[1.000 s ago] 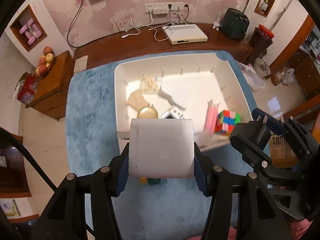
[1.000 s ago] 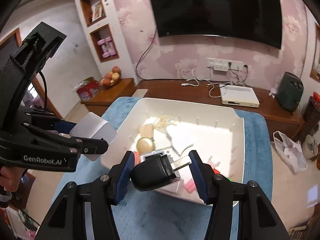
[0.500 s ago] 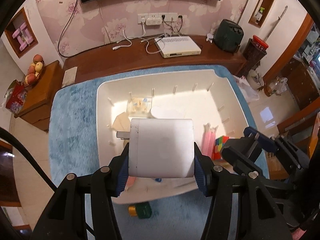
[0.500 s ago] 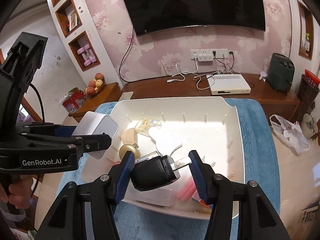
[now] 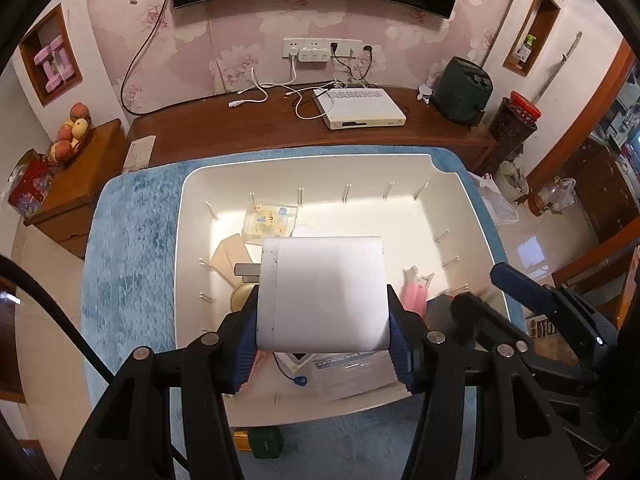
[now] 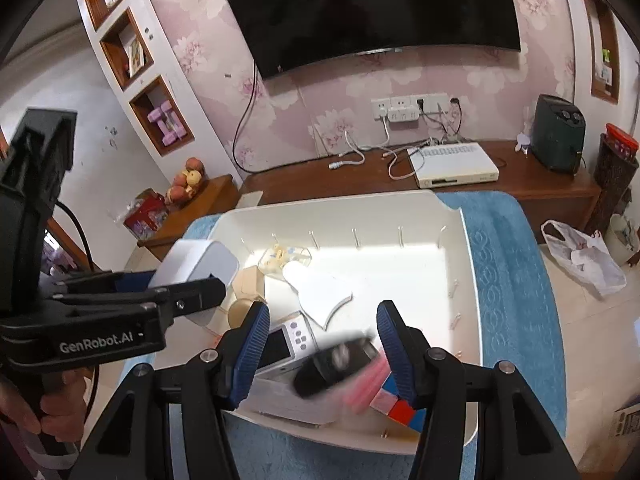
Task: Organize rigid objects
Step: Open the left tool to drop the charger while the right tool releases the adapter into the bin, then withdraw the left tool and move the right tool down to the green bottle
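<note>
Room: pink floral wallpaper, dark television on the wall, wooden console under it. The surface ahead of my tongs wears a blue mat [image 5: 120, 280], and on that mat sits the white bin [image 5: 472, 200] that takes the rigid things.

Left wrist view.
- My left tongs [image 5: 322, 320]: closed on the white charger [image 5: 320, 292], one pad on each flat side, prongs pointing to my left. It hangs over the near half of the bin, clear of the contents; I judge it is held there so it can be let down onto the pile.
- Beyond the charger, in the bin: a clear card with cartoon figures [image 5: 270, 220], a tan piece [image 5: 230, 254], pink sticks [image 5: 414, 292] to the right.
- Below the charger: a flat white packet [image 5: 352, 372].
- Outside the bin, on the mat near me: a small green and yellow block [image 5: 260, 444].

Right wrist view.
- My right tongs [image 6: 320, 344]: spread wide, gripping nothing.
- Between and just beyond the pads: the black adapter [image 6: 332, 364], motion-blurred, touching neither pad, over the near edge of the bin; by my reading it is dropping in.
- Beside it: a white device with a screen [image 6: 286, 340] on the left, a colour cube [image 6: 400, 408] on the right.
- Far left: the other tongs with the white charger.
</note>
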